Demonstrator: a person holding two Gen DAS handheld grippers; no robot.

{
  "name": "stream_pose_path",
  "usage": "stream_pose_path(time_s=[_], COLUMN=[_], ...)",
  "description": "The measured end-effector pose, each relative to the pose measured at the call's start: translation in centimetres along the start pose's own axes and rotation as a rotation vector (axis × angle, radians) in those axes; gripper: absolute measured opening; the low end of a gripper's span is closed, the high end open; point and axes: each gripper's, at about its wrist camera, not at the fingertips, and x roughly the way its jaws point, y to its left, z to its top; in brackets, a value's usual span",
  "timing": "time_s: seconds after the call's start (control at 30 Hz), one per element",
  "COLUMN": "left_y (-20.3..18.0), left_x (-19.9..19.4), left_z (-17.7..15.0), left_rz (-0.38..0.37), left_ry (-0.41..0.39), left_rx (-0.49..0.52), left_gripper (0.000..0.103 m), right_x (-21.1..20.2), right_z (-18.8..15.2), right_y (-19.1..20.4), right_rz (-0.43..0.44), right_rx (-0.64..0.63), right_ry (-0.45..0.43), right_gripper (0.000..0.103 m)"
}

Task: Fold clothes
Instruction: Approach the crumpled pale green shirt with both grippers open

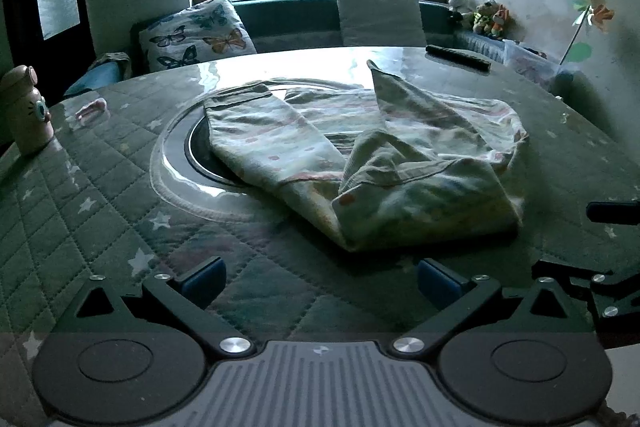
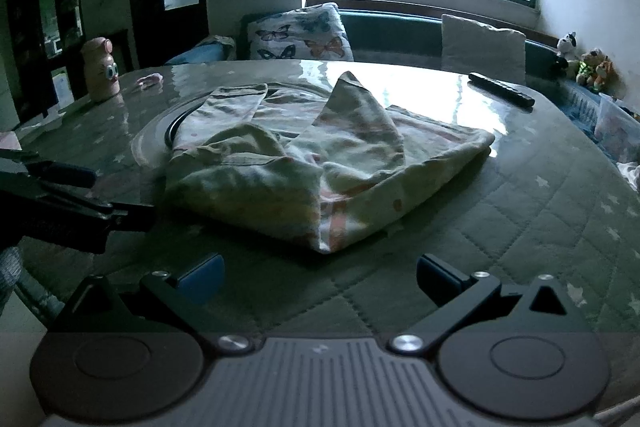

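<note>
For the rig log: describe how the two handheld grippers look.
The left gripper and right gripper look alike: black linkage arms with silver rivets, two round black discs flanking a ribbed grey centre plate, and blue pads on the fingertips. No cables or sleeves show clearly.
</note>
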Motion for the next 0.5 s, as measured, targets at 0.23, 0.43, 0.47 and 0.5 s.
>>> stream_pose_path(time_s=[0.23,0.43,0.47,0.5], left_y=[-0.31,-0.03,-0.01,-0.05], left_x=[0.02,0.35,0.39,0.39], left_z=[-0.02,-0.14,-0.12,-0.12], left_rz=[-0.001,-0.007,-0.006,-0.006], left_ry=[0.009,0.018,0.021,0.021], left_rx=[-0.003,-0.008,-0.008,-0.008], left_gripper=[0.103,0.103,0.103,0.103], right_x=[0.22,0.16,0.21,0.18], right_z=[-0.16,0.13,0.25,0.25], right_y=[0.17,0.12,0.12,0.11], right_rz=[-0.009,-0.010,-0.007,-0.004], right_rx=[0.009,0.016,0.014,0.015], right_ry=[0.007,0.010,0.009,0.007], right_gripper=[0.103,0.103,0.103,0.103])
